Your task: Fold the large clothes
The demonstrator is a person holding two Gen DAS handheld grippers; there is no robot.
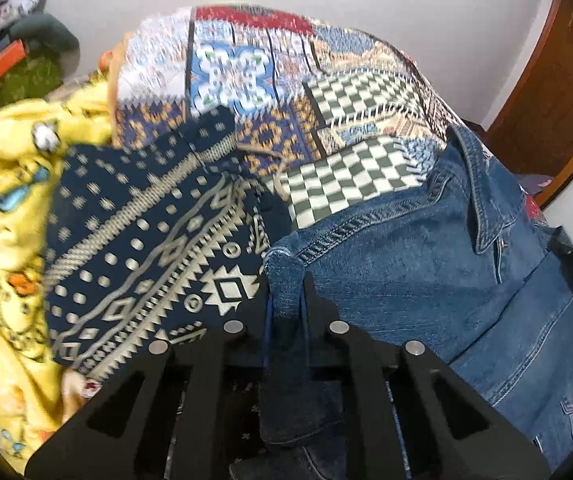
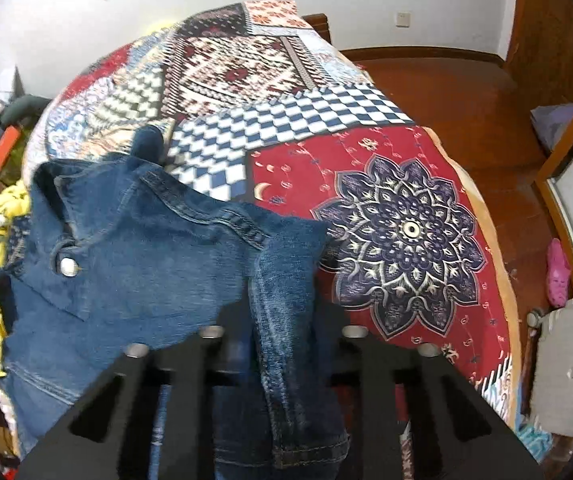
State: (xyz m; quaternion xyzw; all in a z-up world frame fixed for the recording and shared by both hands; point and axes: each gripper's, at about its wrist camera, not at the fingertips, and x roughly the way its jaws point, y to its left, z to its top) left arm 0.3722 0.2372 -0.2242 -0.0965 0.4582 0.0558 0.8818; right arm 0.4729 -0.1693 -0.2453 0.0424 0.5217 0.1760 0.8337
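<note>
A blue denim jacket [image 1: 426, 248] hangs between my two grippers above the bed. My left gripper [image 1: 286, 284] is shut on one shoulder of the jacket, with the sleeve drooping between the fingers. In the right wrist view my right gripper [image 2: 282, 276] is shut on the other shoulder of the denim jacket [image 2: 134, 248]; its collar and a metal button [image 2: 67, 267] face the camera. The fingertips of both grippers are hidden by the denim.
The bed carries a patchwork patterned spread [image 2: 326, 152]. A navy patterned garment [image 1: 146, 248] and a yellow printed garment [image 1: 2, 200] lie at the left. A wooden floor [image 2: 466, 92] and a wooden door frame [image 1: 542, 80] are to the right.
</note>
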